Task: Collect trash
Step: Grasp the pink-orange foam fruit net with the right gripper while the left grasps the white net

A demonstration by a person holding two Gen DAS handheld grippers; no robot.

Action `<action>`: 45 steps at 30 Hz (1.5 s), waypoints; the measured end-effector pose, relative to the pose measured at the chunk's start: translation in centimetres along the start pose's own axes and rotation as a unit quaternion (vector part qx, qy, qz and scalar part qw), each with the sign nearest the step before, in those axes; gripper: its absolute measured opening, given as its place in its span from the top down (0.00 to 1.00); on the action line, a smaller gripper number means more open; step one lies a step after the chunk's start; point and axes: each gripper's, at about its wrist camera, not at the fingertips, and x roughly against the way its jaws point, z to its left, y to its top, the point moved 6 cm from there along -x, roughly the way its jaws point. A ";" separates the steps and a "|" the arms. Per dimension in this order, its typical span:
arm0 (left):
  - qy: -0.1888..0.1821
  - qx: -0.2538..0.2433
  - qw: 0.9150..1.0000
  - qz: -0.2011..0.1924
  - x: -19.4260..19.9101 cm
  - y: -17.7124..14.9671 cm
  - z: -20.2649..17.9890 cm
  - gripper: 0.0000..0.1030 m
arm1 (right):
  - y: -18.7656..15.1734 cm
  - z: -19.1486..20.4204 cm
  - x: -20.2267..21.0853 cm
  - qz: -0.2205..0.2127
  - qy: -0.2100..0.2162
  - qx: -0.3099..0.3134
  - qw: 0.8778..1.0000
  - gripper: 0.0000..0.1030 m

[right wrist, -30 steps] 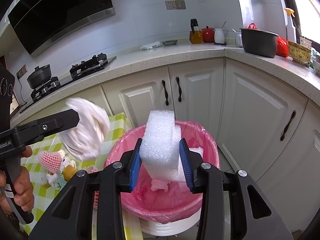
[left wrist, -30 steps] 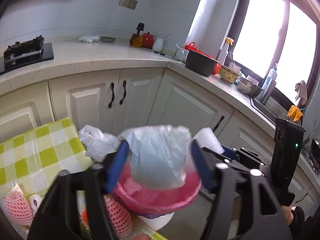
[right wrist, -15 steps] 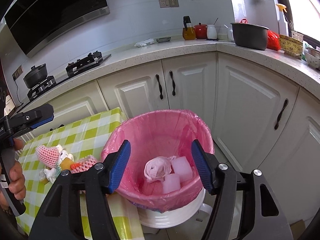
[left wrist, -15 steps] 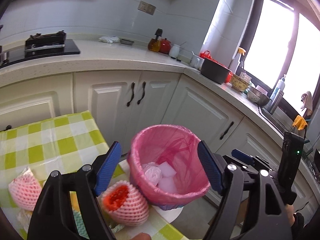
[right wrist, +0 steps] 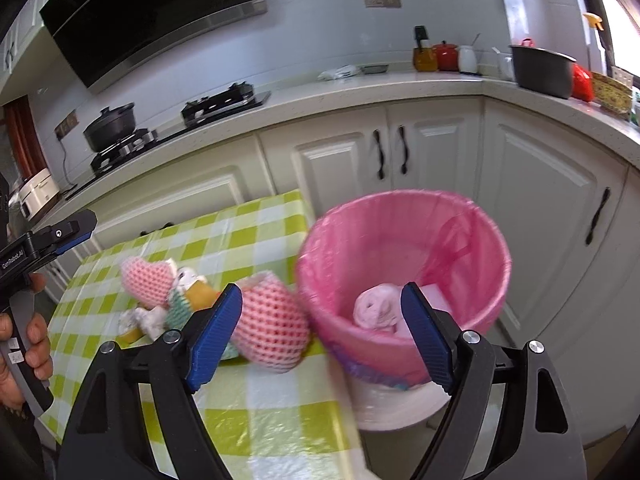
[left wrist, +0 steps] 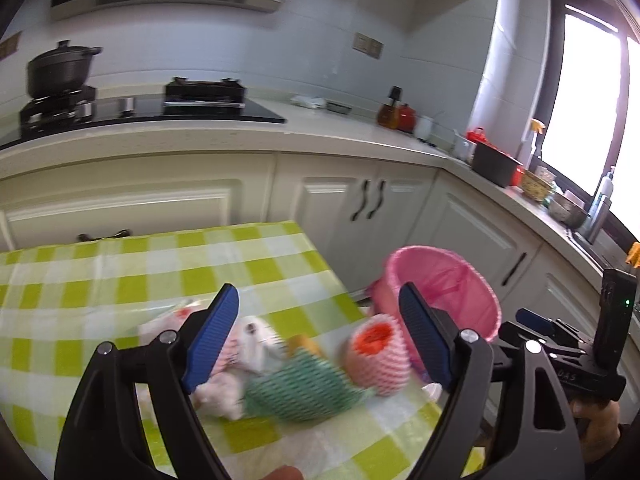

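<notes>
Both of your grippers have let go since a second ago; the crumpled white plastic bag [right wrist: 378, 306] and the white foam blocks [right wrist: 430, 294] now lie inside the round bin with the pink plastic liner [right wrist: 404, 280]; that bin stands on the floor just beside the table corner, so trash is easy to drop in. Your left gripper [left wrist: 318, 336] has swung back over the green and white checked tablecloth [left wrist: 120, 280]; its jaws are opening with nothing between them. Your right gripper [right wrist: 322, 338] hangs by the bin rim, jaws opening and empty too. More trash waits near the table edge: a pink foam fruit net [left wrist: 378, 354], a green foam net [left wrist: 300, 390] and some white scraps [left wrist: 224, 394].
</notes>
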 end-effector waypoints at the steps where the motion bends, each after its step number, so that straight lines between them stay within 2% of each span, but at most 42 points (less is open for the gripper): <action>1: 0.011 0.006 1.000 0.000 0.7 -0.4 1.4 0.22 | -0.2 0.7 -0.2 0.003 0.005 0.003 1.000 0.23; 10: 0.065 0.054 0.996 0.017 3.6 -4.4 10.2 0.22 | -2.5 4.8 -2.7 0.039 0.025 0.009 0.999 0.22; 20: 0.080 0.091 0.992 0.040 4.0 -7.8 15.1 0.22 | -3.3 7.0 -5.9 0.069 0.025 0.016 0.997 0.22; 25: 0.077 0.101 0.991 0.044 3.4 -8.4 15.7 0.22 | -3.2 7.1 -7.4 0.080 0.014 0.014 0.997 0.22; 36: 0.034 0.096 0.993 0.056 0.0 -7.5 13.7 0.22 | -2.8 7.6 -10.8 0.103 0.002 0.016 0.995 0.22; 45: 0.012 0.103 0.992 0.071 -3.7 -6.7 12.7 0.22 | -3.2 7.8 -12.7 0.125 0.001 0.012 0.992 0.31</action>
